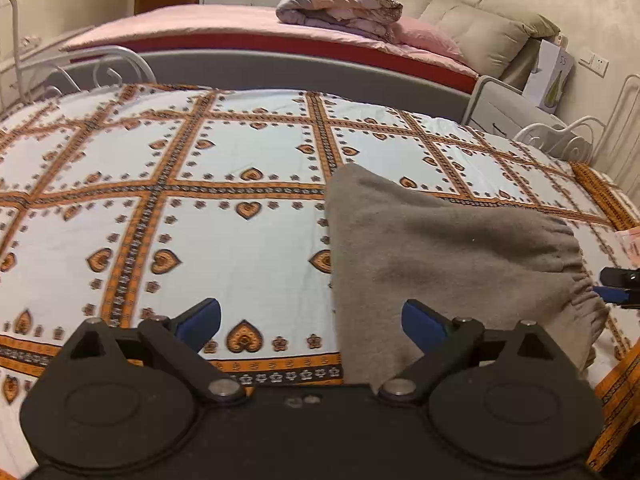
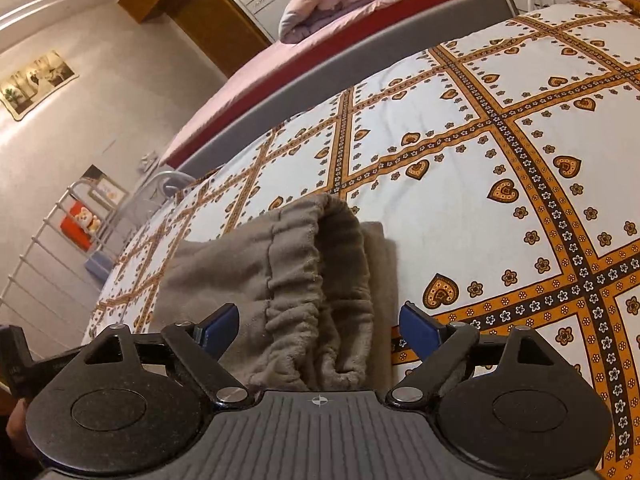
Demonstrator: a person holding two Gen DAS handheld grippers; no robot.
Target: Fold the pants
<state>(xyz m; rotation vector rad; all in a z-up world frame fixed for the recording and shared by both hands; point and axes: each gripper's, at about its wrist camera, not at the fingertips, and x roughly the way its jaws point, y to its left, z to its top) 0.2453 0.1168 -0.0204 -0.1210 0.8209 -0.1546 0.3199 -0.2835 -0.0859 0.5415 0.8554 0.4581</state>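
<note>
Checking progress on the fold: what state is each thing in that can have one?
Grey pants: folded into a compact stack on the patterned bedsheet, elastic waistband end gaping open.
Left gripper: open, nothing between its pads.
Right gripper: open, waistband lying between the pads, not pinched.
Quilt: folded, on the far pink bed.

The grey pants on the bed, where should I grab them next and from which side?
Grip the gathered elastic waistband of the grey pants, coming from the near edge where the right hand-held gripper already straddles it, jaws open. That thick, layered band stands up from the bedspread, giving the pads something to pinch.
</note>
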